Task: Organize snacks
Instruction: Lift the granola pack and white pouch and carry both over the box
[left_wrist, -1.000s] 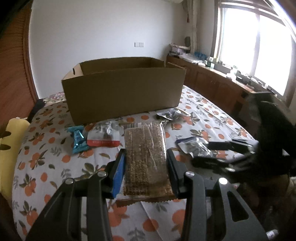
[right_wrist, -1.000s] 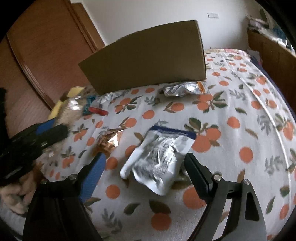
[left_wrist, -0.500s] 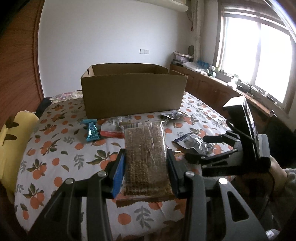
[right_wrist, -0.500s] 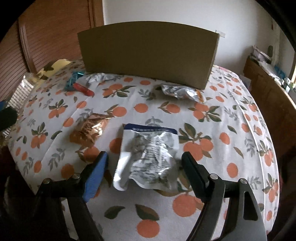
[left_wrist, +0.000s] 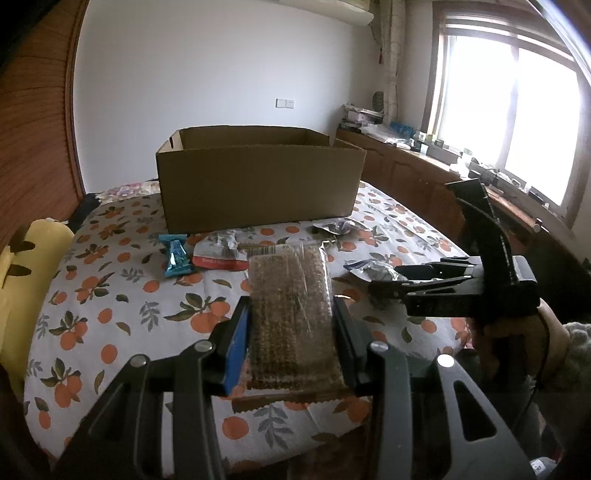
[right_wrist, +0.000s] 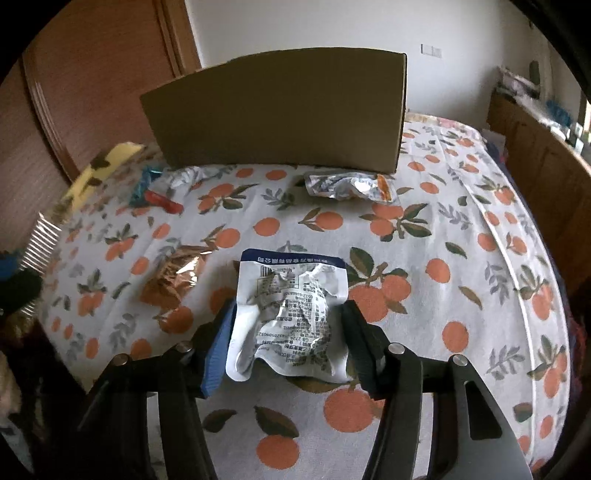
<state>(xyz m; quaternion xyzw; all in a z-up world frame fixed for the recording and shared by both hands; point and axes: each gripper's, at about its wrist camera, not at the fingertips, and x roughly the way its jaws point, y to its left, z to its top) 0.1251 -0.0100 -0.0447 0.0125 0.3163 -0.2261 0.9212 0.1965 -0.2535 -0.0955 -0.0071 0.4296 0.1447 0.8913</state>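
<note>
My left gripper (left_wrist: 291, 308) is shut on a long clear pack of brown snack bars (left_wrist: 290, 280), held above the bed and pointing at the open cardboard box (left_wrist: 258, 192). My right gripper (right_wrist: 288, 314) is closing its jaws on a crumpled white pouch with a blue top edge (right_wrist: 291, 291) that lies on the orange-print bedspread (right_wrist: 443, 229); both pads touch its sides. The left wrist view shows the right gripper (left_wrist: 373, 284) low at the right, around the same pouch (left_wrist: 365, 266). From the right wrist view only the box's front wall (right_wrist: 280, 110) shows.
In front of the box lie a blue wrapper (left_wrist: 175, 254), a red and white pouch (left_wrist: 221, 254), a silver pouch (right_wrist: 351, 186) and a copper foil wrapper (right_wrist: 173, 280). A yellow pillow (left_wrist: 22, 280) lies at the left, and wooden cabinets (left_wrist: 424, 177) run under the window.
The right gripper's jaws have narrowed from wide apart until they touch the white pouch's sides. The left gripper has drawn back a little from the box, still holding the bars.
</note>
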